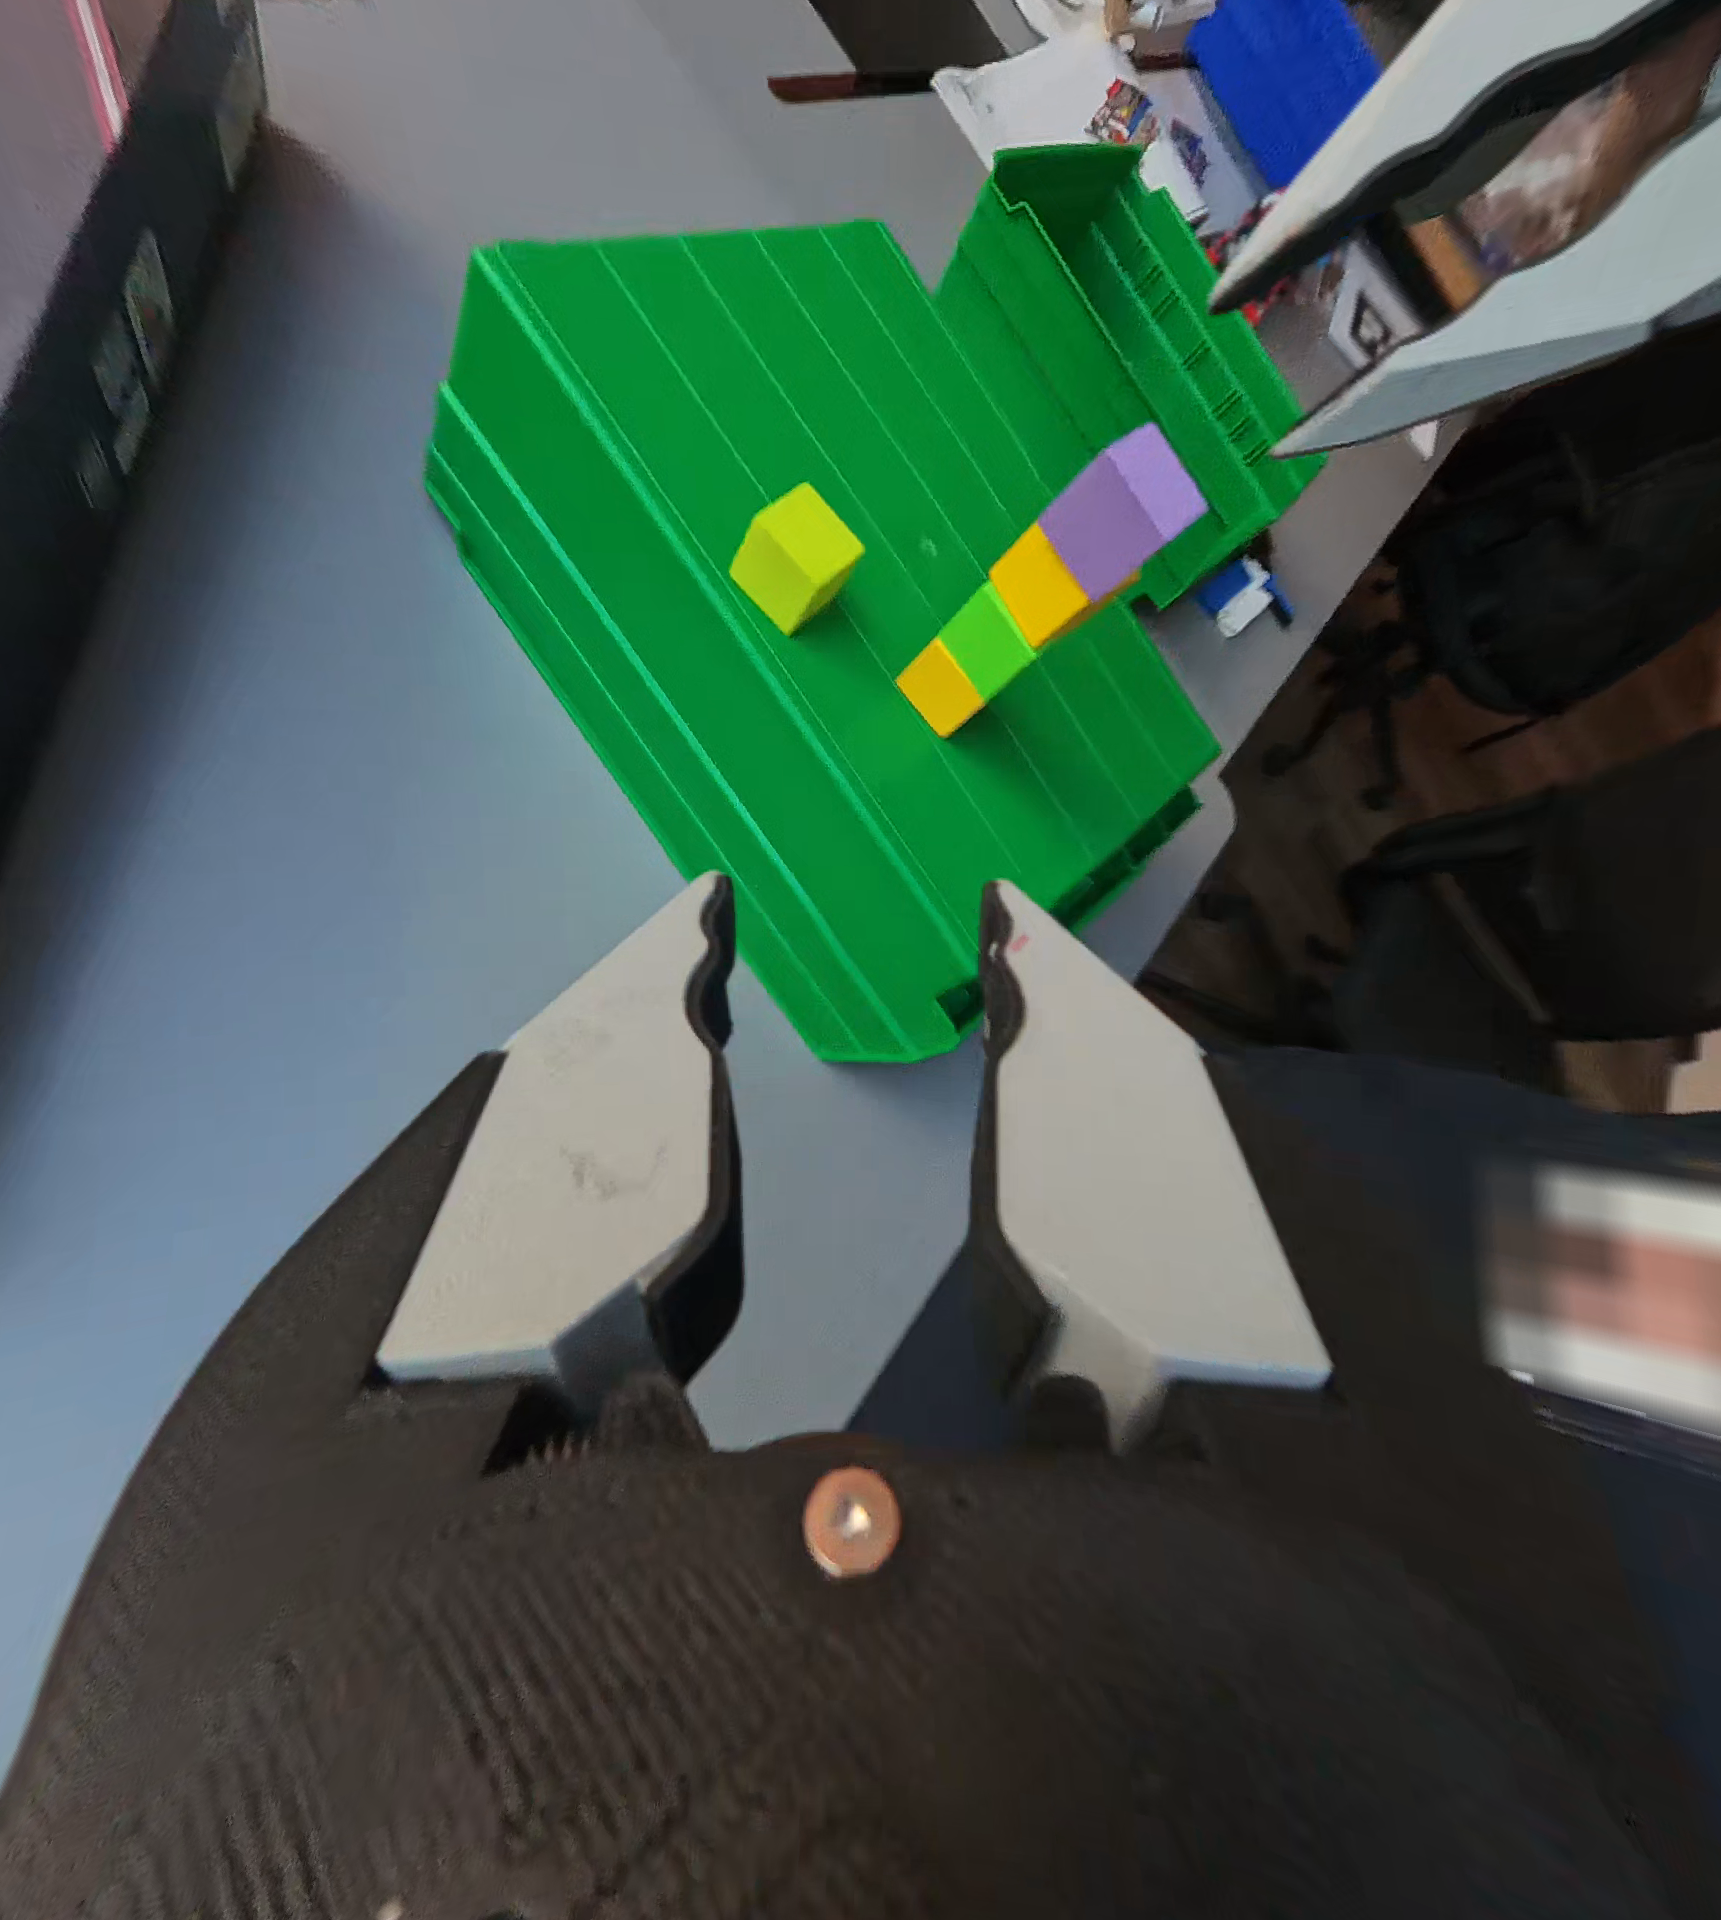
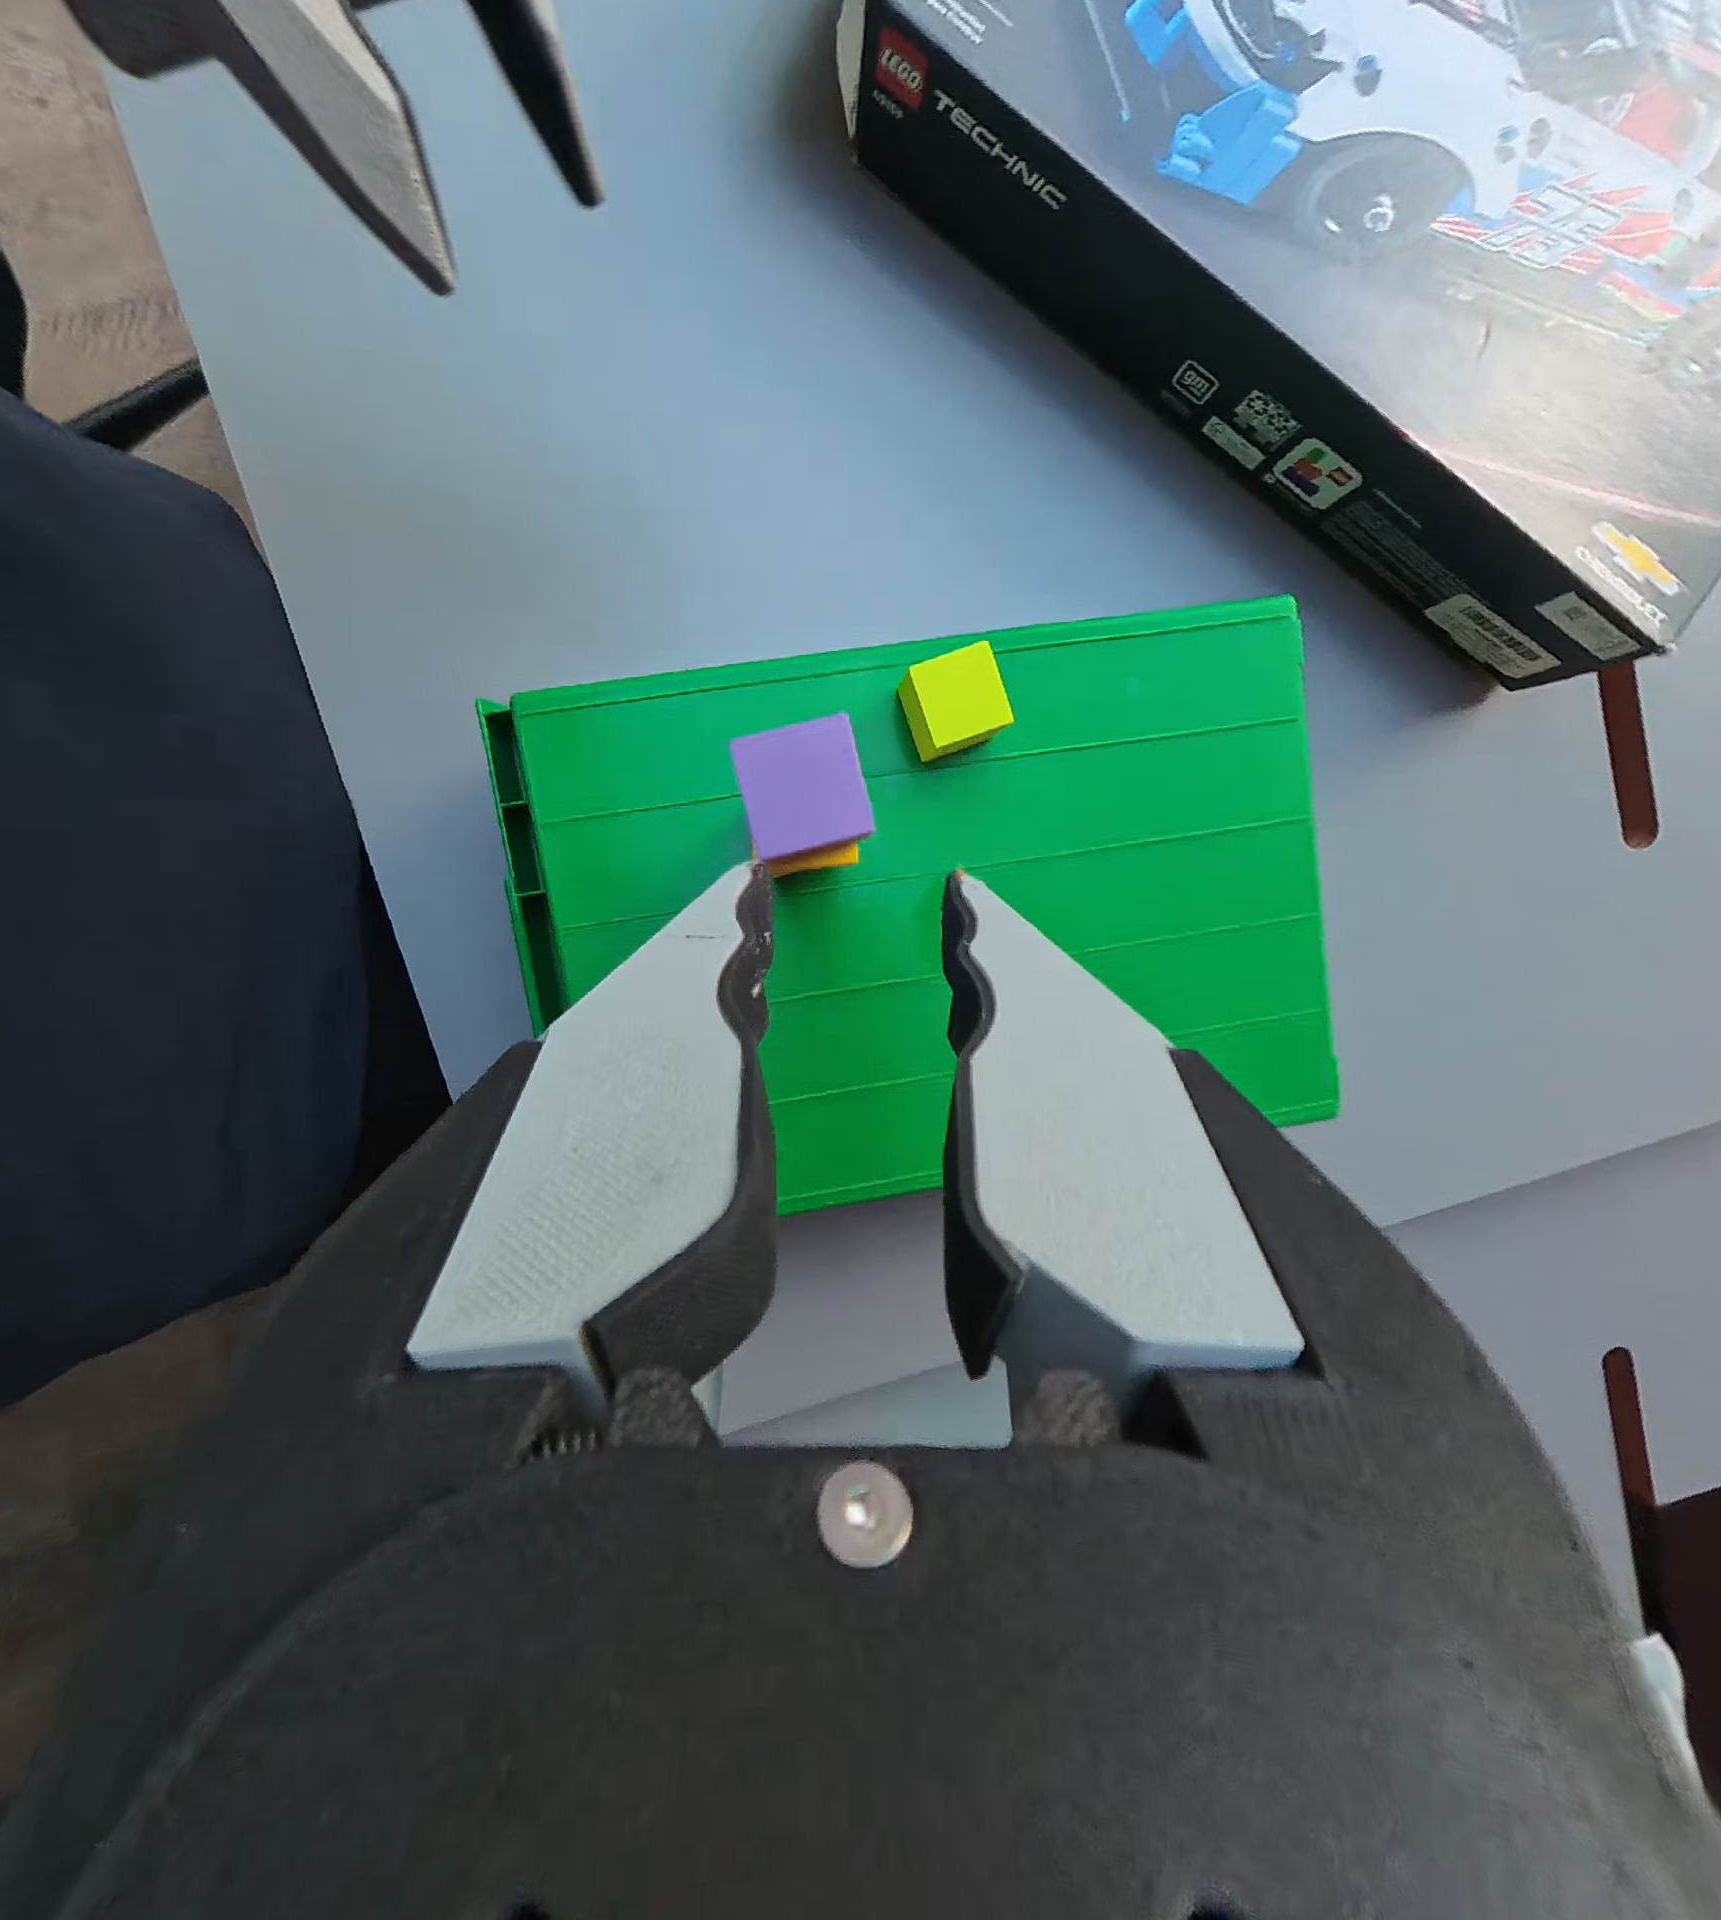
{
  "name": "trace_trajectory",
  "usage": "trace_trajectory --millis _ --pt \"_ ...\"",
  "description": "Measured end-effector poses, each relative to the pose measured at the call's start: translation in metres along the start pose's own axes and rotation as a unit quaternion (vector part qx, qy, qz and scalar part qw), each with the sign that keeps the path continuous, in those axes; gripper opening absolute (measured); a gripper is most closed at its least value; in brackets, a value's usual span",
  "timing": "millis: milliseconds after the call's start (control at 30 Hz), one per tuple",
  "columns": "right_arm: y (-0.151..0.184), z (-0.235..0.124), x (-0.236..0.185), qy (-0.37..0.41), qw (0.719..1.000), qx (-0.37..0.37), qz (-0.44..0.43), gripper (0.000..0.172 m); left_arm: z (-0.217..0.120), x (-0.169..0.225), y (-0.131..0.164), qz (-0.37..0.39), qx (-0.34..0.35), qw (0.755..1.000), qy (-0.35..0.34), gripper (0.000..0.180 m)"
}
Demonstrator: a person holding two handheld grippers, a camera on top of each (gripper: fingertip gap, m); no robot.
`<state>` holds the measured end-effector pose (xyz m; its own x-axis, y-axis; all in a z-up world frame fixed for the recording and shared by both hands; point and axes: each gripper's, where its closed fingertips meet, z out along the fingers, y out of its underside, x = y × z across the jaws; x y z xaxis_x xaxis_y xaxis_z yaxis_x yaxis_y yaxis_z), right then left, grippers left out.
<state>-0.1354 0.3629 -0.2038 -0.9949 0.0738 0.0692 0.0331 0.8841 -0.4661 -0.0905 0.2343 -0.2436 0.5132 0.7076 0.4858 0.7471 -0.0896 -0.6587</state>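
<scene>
A green ribbed platform (image 1: pixel 690 540) lies on the grey table. On it stands a tower of cubes with an orange one (image 1: pixel 939 691) at the bottom, then a green one (image 1: pixel 986 636), another orange one (image 1: pixel 1038 584) and a purple cube (image 1: pixel 1126 499) on top. A lone yellow-green cube (image 1: pixel 796 556) sits beside the tower. My left gripper (image 1: pixel 856 888) is open and empty, above the platform's near corner. My right gripper (image 2: pixel 856 876) is open and empty, above the platform, just short of the purple cube (image 2: pixel 802 784) and the yellow-green cube (image 2: pixel 955 698). Each gripper shows in the other's view, the right gripper (image 1: pixel 1245 376) and the left gripper (image 2: pixel 518 244).
A large boxed toy set with a car picture (image 2: pixel 1355 260) lies beyond the platform. A second green bin (image 1: pixel 1074 260) stands behind the tower. A person's dark clothing (image 2: pixel 108 831) is at the left table edge. Clutter and a blue block (image 1: pixel 1282 83) sit far off. Measured from the fingertips, the car picture (image 2: pixel 1355 260) is 25 cm or so from the left gripper and 30 cm from the right.
</scene>
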Motion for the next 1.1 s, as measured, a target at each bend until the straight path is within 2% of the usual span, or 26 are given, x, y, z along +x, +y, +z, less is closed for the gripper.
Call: trace_trajectory --millis 267,400,600,667,733,767,867,967,1100 --pt "0.041 -0.023 -0.004 0.024 0.998 0.008 0.059 0.029 0.074 -0.009 -0.049 0.165 -0.068 0.984 -0.008 0.051" --pt "0.065 -0.034 -0.011 0.033 0.995 0.018 0.097 0.028 0.106 -0.015 -0.048 0.223 -0.125 0.967 -0.01 0.051" --pt "0.092 -0.043 -0.023 0.035 0.987 0.036 0.15 0.028 0.134 -0.018 -0.04 0.303 -0.197 0.932 -0.022 0.047" --pt "0.098 -0.044 -0.025 0.036 0.986 0.036 0.159 0.027 0.141 -0.018 -0.032 0.328 -0.225 0.917 -0.017 0.045" --pt "0.101 -0.045 -0.025 0.039 0.985 0.034 0.162 0.027 0.145 -0.027 -0.027 0.365 -0.247 0.897 -0.04 0.036" --pt "0.101 -0.046 -0.024 0.04 0.985 0.034 0.162 0.027 0.146 -0.023 -0.028 0.373 -0.241 0.895 -0.031 0.028" --pt "0.097 -0.051 -0.02 0.048 0.985 0.039 0.16 0.027 0.14 -0.029 -0.035 0.403 -0.231 0.883 -0.063 0.027" --pt "0.081 -0.058 -0.015 0.048 0.982 0.068 0.169 0.027 0.119 -0.031 -0.052 0.43 -0.18 0.879 -0.101 0.027" --pt "0.031 -0.065 -0.016 0.017 0.964 0.161 0.213 0.027 0.071 0.006 -0.098 0.463 -0.043 0.873 -0.145 0.027"
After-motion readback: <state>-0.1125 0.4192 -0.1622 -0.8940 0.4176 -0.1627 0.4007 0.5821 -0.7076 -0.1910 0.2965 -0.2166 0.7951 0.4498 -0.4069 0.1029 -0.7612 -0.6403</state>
